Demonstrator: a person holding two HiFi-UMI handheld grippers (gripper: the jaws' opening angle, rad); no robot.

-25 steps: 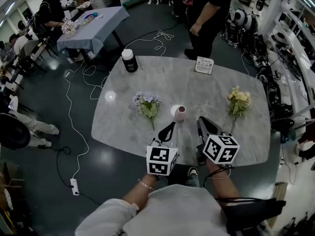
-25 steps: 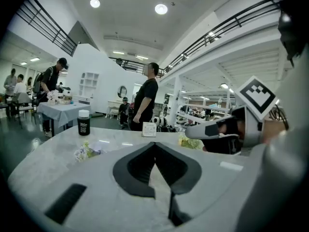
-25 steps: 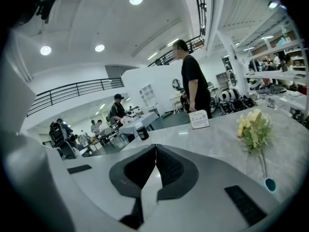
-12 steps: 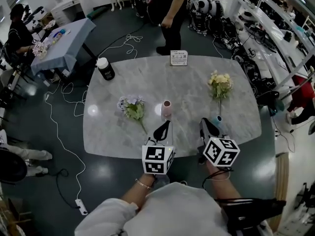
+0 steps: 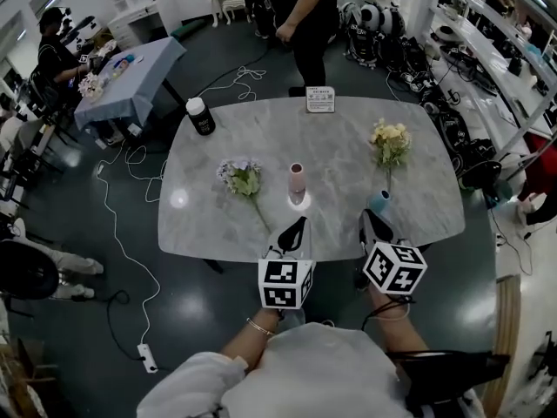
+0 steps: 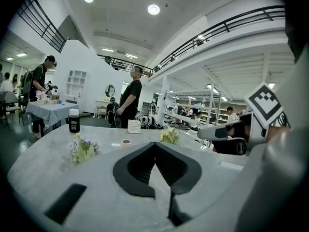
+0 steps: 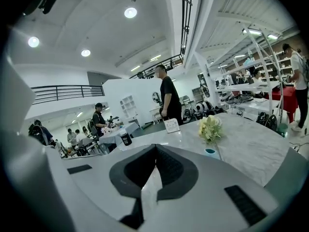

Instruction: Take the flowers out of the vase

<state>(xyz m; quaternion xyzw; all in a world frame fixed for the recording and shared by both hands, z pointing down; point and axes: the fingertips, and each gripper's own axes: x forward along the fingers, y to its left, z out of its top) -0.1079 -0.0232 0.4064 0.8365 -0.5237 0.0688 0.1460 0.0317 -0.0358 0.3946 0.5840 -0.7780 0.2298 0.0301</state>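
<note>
Flowers are out on the table, with my left gripper and right gripper closed and empty at its edge. Purple bunch and yellow bunch flank the pink vase, seemingly emptied. Yellow's stem meets a teal cup, maybe unfinished.

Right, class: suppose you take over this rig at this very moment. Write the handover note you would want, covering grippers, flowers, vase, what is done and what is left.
Left gripper: shut, nothing between its jaws, at the near edge of the table.
Right gripper: shut, also empty, beside the left.
Pink vase: upright mid-table, with no flowers in it.
Purple flowers: lying on the table left of the vase.
Yellow flowers: apparently lying on the right, stem end by a teal cup.
Done: the flowers look to be out.
Left: probably nothing; check the teal cup.
</note>
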